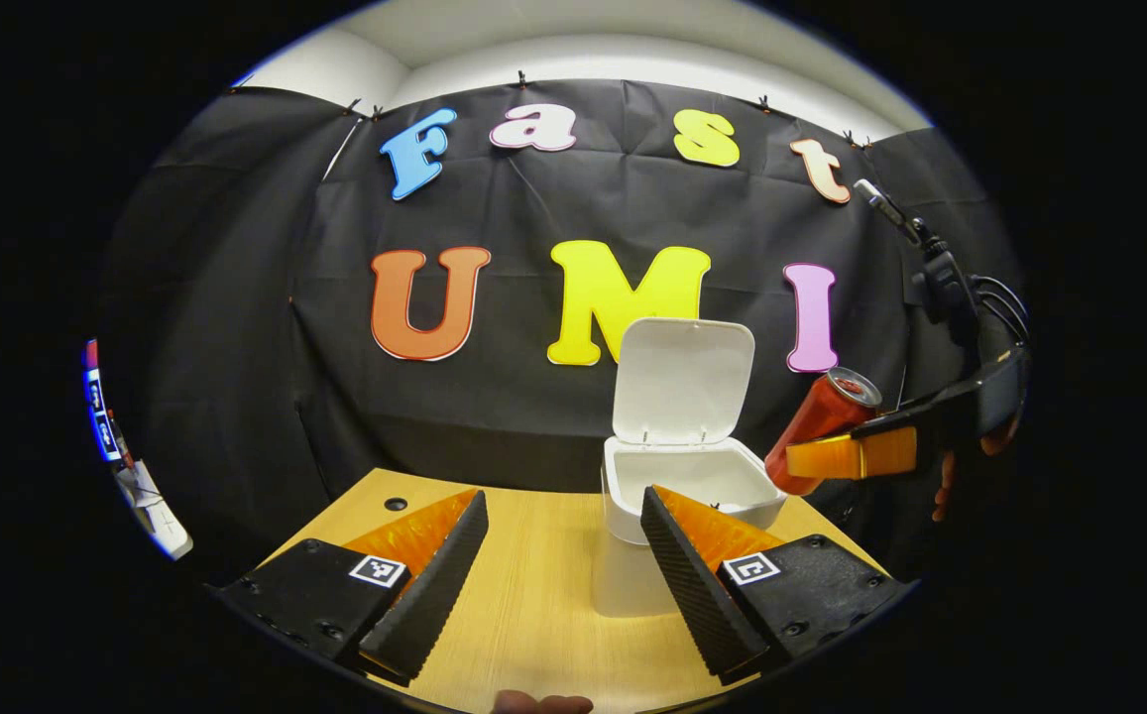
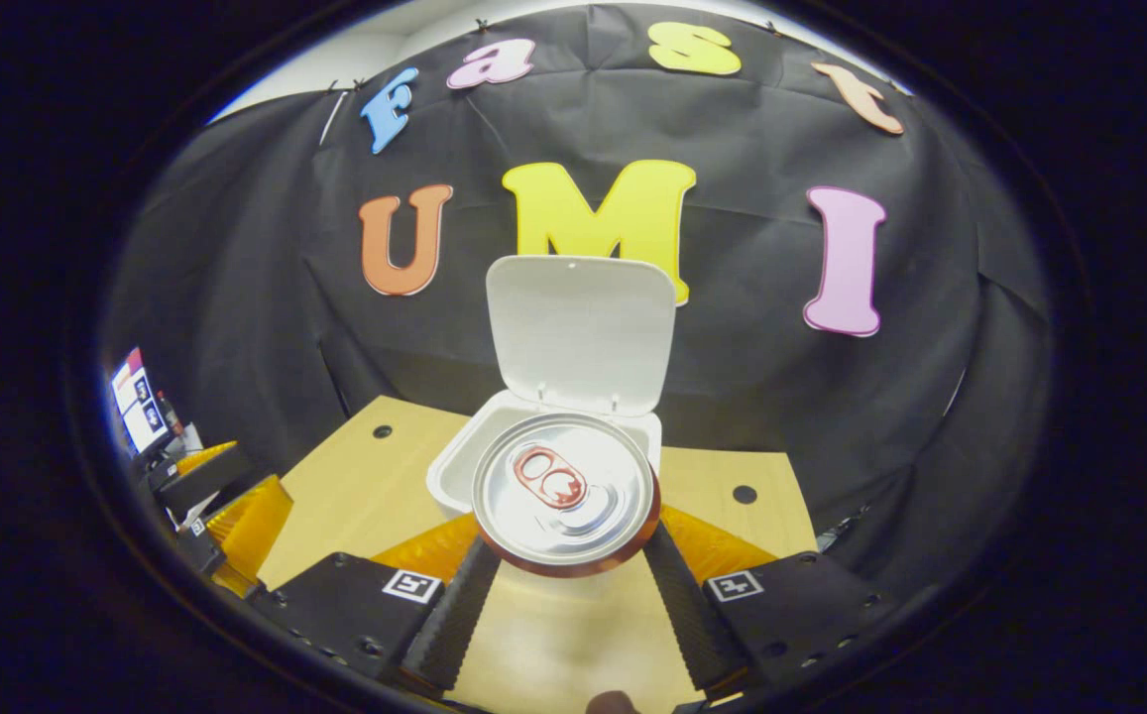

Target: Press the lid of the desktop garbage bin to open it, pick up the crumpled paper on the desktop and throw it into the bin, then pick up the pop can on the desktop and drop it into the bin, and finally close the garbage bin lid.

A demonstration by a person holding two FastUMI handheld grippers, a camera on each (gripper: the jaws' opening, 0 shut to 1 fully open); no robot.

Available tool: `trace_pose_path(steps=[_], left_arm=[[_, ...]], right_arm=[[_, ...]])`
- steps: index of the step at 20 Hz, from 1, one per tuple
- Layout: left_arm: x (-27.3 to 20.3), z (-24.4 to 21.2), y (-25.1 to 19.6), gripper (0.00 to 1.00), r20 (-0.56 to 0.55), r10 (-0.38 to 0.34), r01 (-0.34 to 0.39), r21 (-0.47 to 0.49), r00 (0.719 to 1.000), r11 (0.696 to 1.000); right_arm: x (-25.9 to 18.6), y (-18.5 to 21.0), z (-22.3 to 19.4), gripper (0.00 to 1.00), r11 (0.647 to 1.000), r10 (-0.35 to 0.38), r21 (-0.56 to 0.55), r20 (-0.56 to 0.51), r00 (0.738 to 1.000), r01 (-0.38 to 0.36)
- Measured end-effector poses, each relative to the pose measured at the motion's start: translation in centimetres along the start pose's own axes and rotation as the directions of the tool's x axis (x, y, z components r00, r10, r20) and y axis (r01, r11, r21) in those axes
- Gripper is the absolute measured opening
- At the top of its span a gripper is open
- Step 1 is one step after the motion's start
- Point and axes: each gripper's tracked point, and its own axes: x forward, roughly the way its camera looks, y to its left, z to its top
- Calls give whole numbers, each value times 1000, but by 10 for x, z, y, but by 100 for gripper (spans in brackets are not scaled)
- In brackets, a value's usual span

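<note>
A white desktop bin (image 1: 689, 488) stands on the wooden table with its lid (image 1: 682, 379) tipped up and open. In the left gripper view my left gripper (image 1: 565, 555) hangs open just in front of the bin, with nothing between its fingers. To the bin's right, my right gripper (image 1: 836, 458) holds a red pop can (image 1: 824, 418) tilted in the air, near the bin's rim. In the right gripper view the can's silver top (image 2: 564, 492) faces the camera, my right gripper (image 2: 565, 585) is shut on the can, and the open bin (image 2: 454, 476) lies just behind it.
The wooden table (image 1: 533, 615) has small round holes (image 2: 744, 493) near its far corners. Black cloth walls the booth behind the bin. My left gripper (image 2: 221, 501) shows at the left of the right gripper view. A hand (image 1: 945, 486) holds the right gripper.
</note>
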Motion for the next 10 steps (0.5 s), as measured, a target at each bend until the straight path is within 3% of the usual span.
trace_pose_path(steps=[10], left_arm=[[8, 1, 23, 100, -3, 78, -78, -2, 997, 997]], right_arm=[[61, 1, 20, 82, 1000, 7, -24, -33, 999, -8]])
